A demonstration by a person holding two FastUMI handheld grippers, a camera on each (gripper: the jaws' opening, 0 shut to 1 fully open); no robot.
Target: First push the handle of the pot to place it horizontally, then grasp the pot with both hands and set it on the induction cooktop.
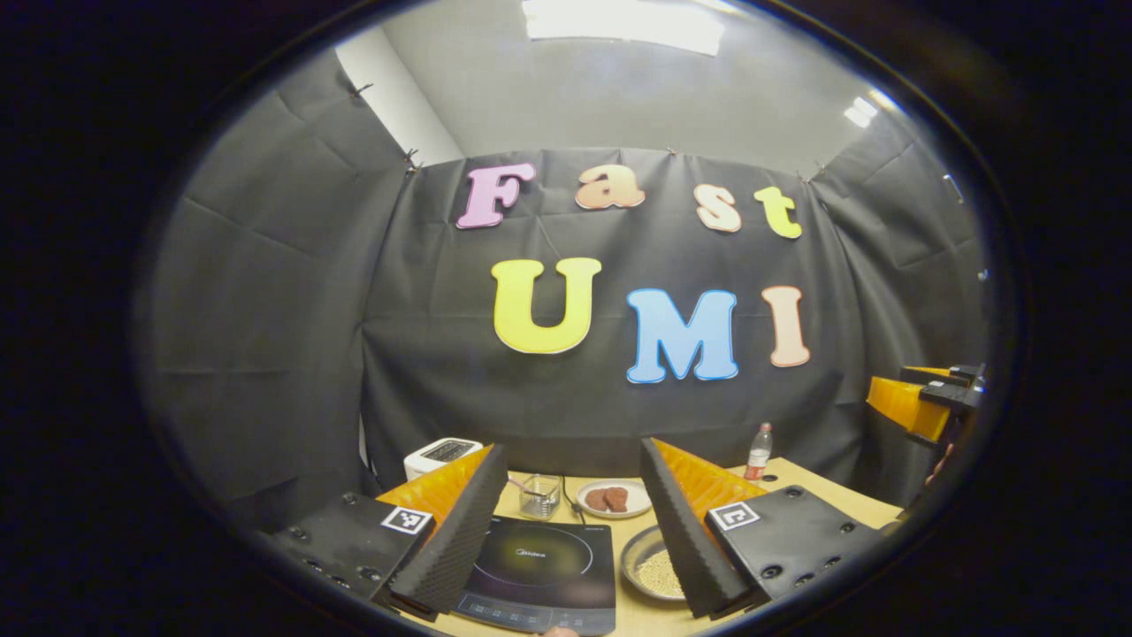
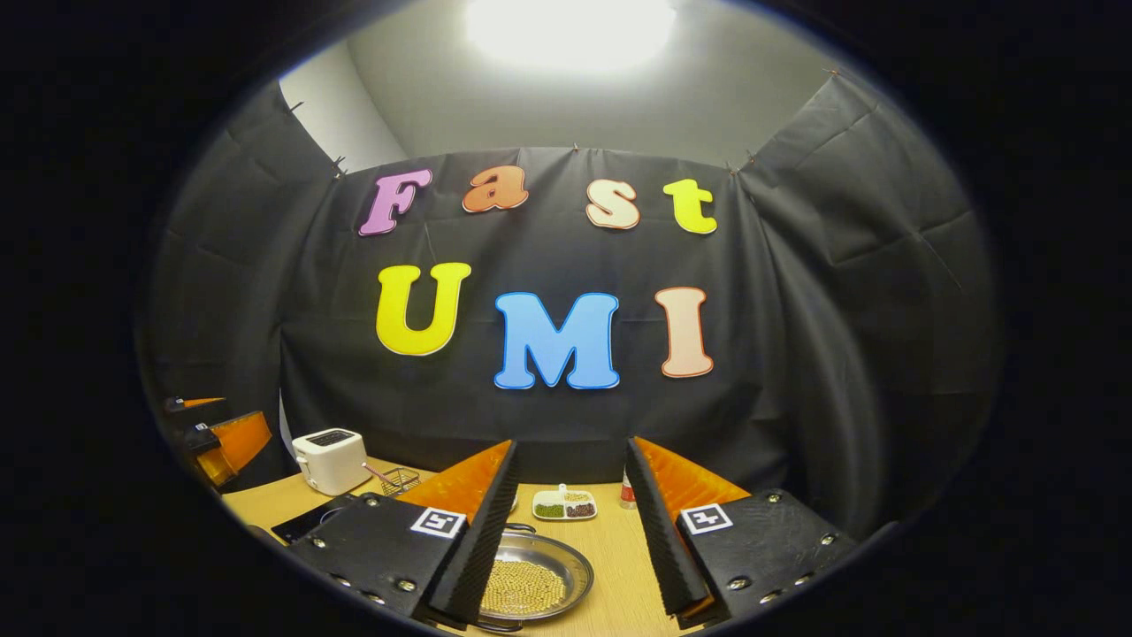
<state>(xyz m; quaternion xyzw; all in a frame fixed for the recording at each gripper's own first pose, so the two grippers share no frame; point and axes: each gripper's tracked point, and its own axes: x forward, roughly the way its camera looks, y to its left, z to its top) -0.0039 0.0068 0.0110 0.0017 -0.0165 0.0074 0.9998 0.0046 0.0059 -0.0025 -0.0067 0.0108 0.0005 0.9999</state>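
Black cloth wall, grey ceiling with bright light, wooden table, perhaps pale.

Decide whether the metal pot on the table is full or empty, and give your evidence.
Not empty: the pot holds a layer of small pale beads or grains over its bottom, seen between the right gripper's spread fingers. Its shallow wall rises above them.

tongs open, empty | above induction cooktop | pot just right
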